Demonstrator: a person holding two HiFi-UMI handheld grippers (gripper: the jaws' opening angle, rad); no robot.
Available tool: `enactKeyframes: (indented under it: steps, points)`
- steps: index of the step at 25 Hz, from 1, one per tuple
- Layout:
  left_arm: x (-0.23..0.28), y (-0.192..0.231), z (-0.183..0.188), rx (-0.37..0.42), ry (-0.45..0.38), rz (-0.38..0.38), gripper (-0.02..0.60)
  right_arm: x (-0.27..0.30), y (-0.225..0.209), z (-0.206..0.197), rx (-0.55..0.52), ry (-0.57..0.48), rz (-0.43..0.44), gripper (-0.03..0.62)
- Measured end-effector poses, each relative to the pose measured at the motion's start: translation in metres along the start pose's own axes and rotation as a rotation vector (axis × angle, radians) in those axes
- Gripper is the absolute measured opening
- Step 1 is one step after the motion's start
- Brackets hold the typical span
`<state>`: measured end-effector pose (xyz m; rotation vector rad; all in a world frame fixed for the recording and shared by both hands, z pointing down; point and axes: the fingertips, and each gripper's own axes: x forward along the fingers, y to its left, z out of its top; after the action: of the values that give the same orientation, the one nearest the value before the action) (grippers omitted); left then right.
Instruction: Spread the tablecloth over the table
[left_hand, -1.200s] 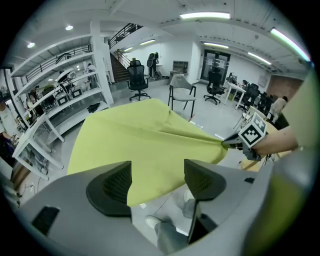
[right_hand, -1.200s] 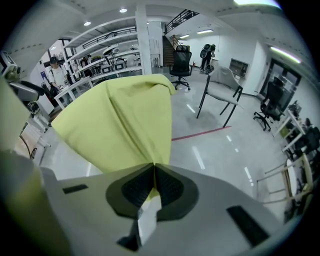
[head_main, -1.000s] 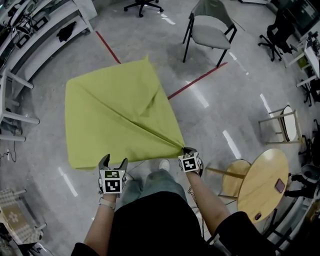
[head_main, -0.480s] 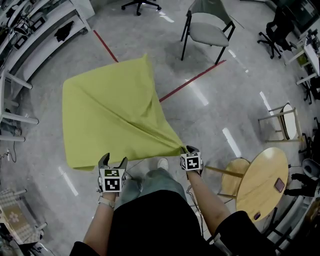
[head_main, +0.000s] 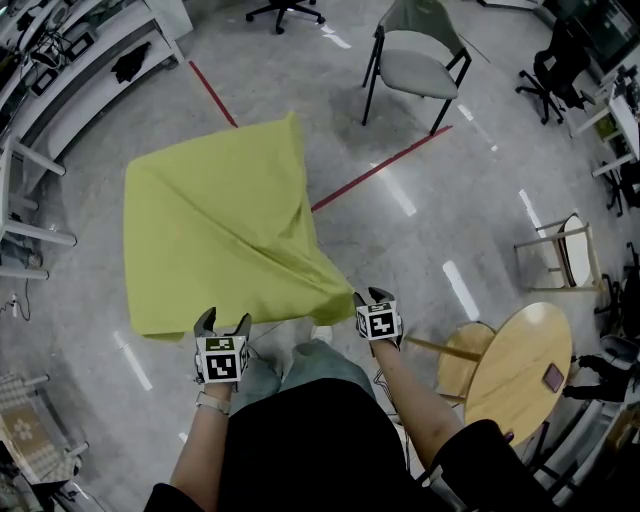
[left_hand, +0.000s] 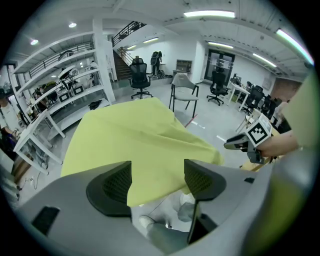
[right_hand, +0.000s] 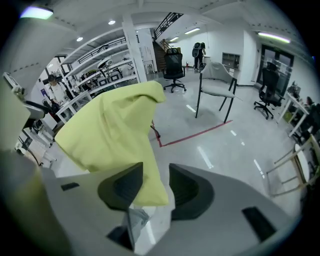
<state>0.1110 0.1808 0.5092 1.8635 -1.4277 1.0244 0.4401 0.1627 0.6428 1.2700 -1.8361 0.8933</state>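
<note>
Head view: the yellow-green tablecloth (head_main: 215, 235) lies draped over the hidden desk at ten o'clock, its near corner drooping toward the right gripper (head_main: 368, 297) at five. Left gripper view: the left gripper (left_hand: 157, 172) gapes wide, pinching nothing. Right gripper view: its jaws have just been opening, and the corner hangs loose between them.

Bare floor (head_main: 440, 215) lies open through the middle and right of the head view, crossed only by flat red tape (head_main: 375, 170). The draped yellow cloth (head_main: 210, 240) fills the centre left. A chair (head_main: 420, 55) stands at the top, shelving (head_main: 70, 75) at the upper left, and a round wooden table (head_main: 525, 365) and stool (head_main: 470, 355) at the lower right.
</note>
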Motion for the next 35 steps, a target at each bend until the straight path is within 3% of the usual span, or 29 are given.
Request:
enactKeyframes:
  steps: [8, 16, 21, 28, 35]
  points:
    - [0.005, 0.056, -0.017, -0.090, 0.024, 0.036, 0.327, -0.009, 0.029, 0.035, -0.045, -0.029, 0.006, 0.158]
    - [0.029, 0.128, -0.056, -0.057, 0.083, 0.014, 0.325, -0.009, 0.087, 0.059, -0.053, -0.032, -0.014, 0.157]
    - [0.045, 0.187, -0.083, -0.096, 0.121, 0.007, 0.325, -0.005, 0.128, 0.061, -0.045, -0.015, -0.029, 0.156]
    - [0.068, 0.255, -0.110, -0.163, 0.165, -0.032, 0.324, -0.002, 0.166, 0.066, -0.066, 0.007, -0.075, 0.156]
    - [0.085, 0.282, -0.134, -0.166, 0.220, -0.094, 0.304, 0.000, 0.188, 0.070, -0.074, 0.027, -0.113, 0.156]
